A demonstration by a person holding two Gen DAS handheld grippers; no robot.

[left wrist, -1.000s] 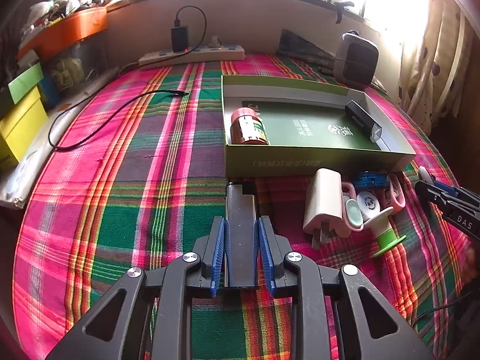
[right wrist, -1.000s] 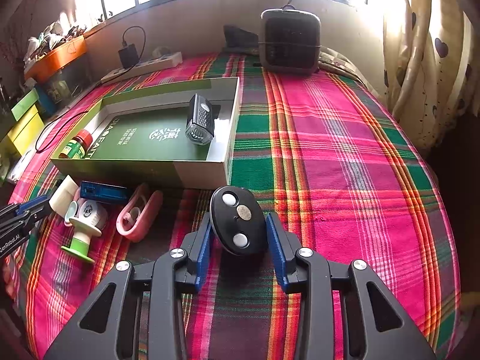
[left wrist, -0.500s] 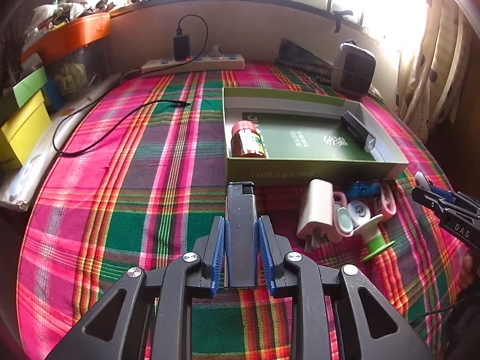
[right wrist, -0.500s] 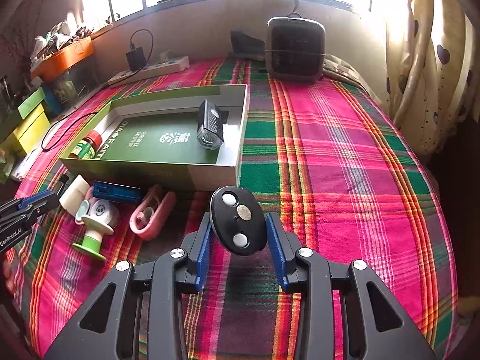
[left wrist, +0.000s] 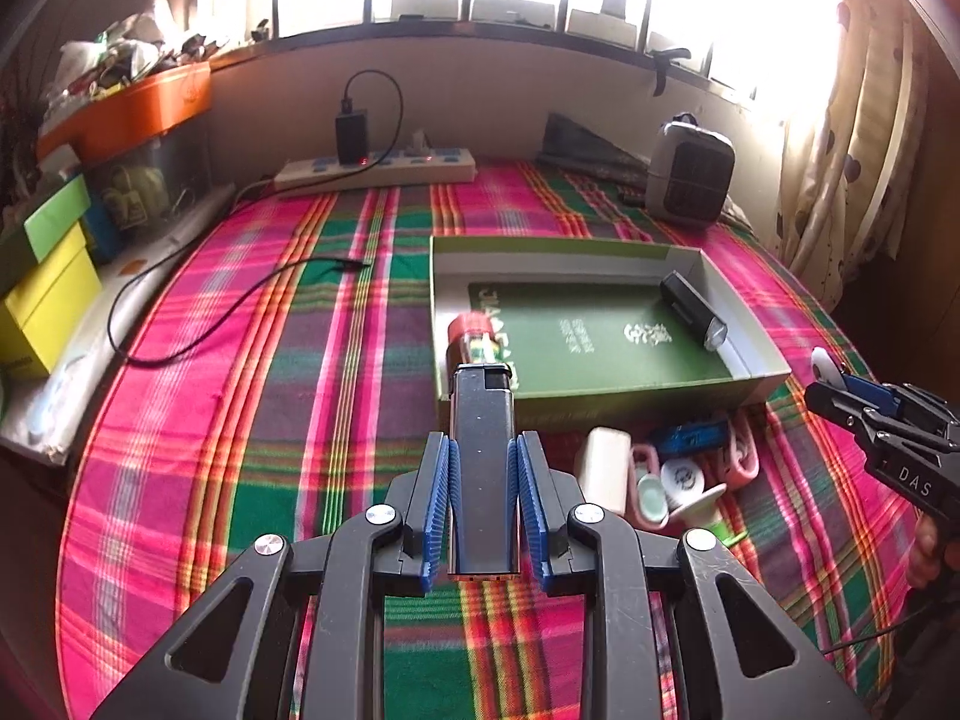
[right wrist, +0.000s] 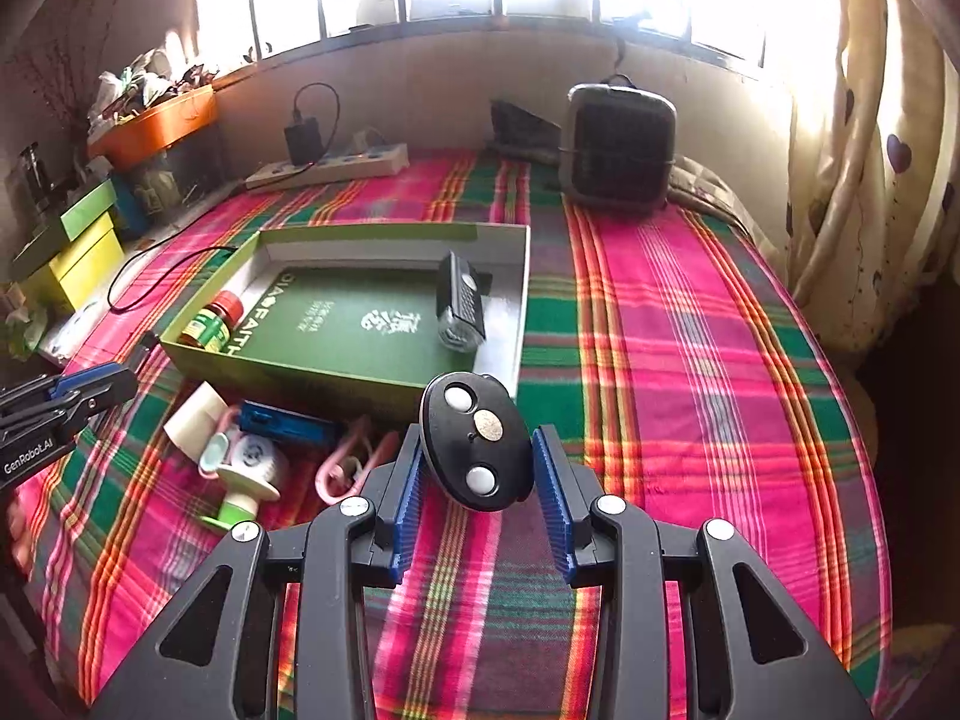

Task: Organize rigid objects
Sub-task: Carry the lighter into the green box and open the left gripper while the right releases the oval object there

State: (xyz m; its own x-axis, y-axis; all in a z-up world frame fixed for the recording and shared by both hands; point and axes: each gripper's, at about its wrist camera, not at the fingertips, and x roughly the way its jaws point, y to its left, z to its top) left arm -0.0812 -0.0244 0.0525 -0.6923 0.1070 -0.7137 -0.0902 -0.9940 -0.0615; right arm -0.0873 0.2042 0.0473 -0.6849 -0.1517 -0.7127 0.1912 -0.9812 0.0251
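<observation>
My left gripper (left wrist: 483,450) is shut on a long dark lighter (left wrist: 482,420), held above the plaid cloth just in front of the green box (left wrist: 600,402). My right gripper (right wrist: 477,441) is shut on a black oval remote (right wrist: 474,441) with white buttons, lifted near the green box's (right wrist: 324,375) front right corner. Inside the box lie a red-capped bottle (left wrist: 474,339) and a black bike light (left wrist: 693,309). A white plug (left wrist: 603,468), blue item (left wrist: 690,435), pink clips (left wrist: 741,456) and a green-based stamp (left wrist: 699,501) lie in front of the box.
A grey heater (right wrist: 618,147) stands at the back right, a power strip (left wrist: 375,171) with a charger at the back. A black cable (left wrist: 240,306) trails across the cloth. Yellow and green boxes (left wrist: 45,288) stand at the left edge; a curtain (right wrist: 864,150) hangs on the right.
Both grippers have risen with their objects still gripped; the box and loose items look smaller and lower in both views.
</observation>
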